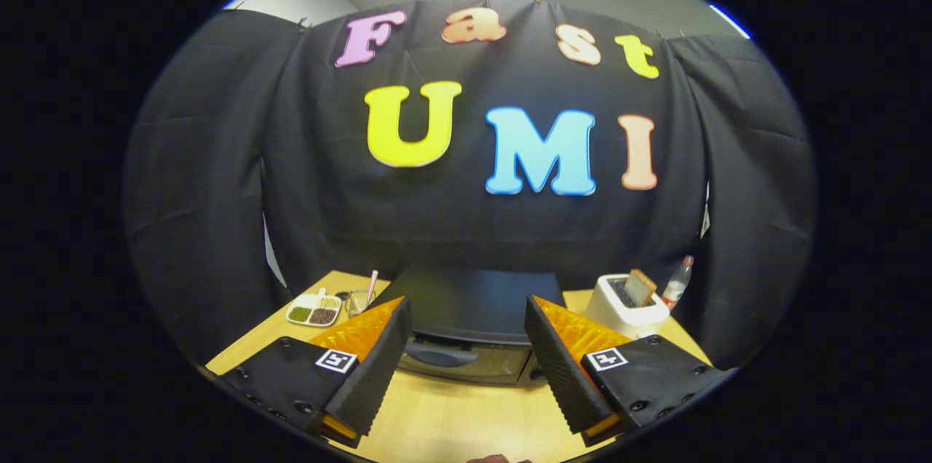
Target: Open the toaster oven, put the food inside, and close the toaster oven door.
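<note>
- I have the gripper (466, 335) held above the near part of the pale wooden bench (466, 419), fingers spread wide and holding nothing.
- The black boxy toaster oven (470, 325) sits toward the middle of the bench's back edge, straight ahead between and just beyond my fingers; its door is closed.
- Across the top of the door runs a dark oval handle (440, 355). That is where I would take hold: it looks rigid, and from this angle I judge it sticks out enough for a finger to hook or for both to pinch.
- I expect the door to be stiff metal and glass, hinged along its lower edge, so it should swing down toward me. The oven looks fairly light, so a hard tug might slide it along the bench.
- The food is probably the browned slice of toast (640, 287) standing in the white pop-up toaster (626, 306) near the back right corner. I judge it light, dry and crumbly, best pinched gently by its flat faces.
- Near the back left corner lies a white divided dish of grains (314, 311), with a small glass holding a pink straw (362, 297) just beside it.
- A clear bottle with a red cap (678, 282) stands behind the white toaster.
</note>
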{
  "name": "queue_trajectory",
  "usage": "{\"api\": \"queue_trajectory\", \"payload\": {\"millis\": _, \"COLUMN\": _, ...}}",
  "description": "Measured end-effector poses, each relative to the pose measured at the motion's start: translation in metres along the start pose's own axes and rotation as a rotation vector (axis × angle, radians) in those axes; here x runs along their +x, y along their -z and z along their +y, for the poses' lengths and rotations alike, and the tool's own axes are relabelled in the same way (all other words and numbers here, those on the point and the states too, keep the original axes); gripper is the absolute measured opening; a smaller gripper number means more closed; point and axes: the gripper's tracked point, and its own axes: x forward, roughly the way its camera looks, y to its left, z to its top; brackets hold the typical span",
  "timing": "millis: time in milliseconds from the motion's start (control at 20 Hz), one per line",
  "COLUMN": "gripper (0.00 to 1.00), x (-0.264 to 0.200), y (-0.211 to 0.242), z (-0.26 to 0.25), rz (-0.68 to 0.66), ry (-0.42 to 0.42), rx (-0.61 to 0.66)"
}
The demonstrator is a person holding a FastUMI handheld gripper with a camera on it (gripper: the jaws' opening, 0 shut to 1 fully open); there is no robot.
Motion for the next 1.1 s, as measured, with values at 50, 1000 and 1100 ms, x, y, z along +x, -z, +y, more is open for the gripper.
{"api": "queue_trajectory", "payload": {"millis": 50, "gripper": 0.98, "x": -0.010, "y": -0.012, "z": -0.011, "rz": -0.034, "ry": 0.011, "rx": -0.001}}
{"api": "queue_trajectory", "payload": {"millis": 1000, "gripper": 0.98, "x": -0.075, "y": -0.029, "z": -0.186, "rz": -0.131, "ry": 0.216, "rx": 0.171}}
{"api": "queue_trajectory", "payload": {"millis": 1100, "gripper": 0.98, "x": -0.066, "y": -0.026, "z": -0.176, "rz": -0.114, "ry": 0.184, "rx": 0.162}}
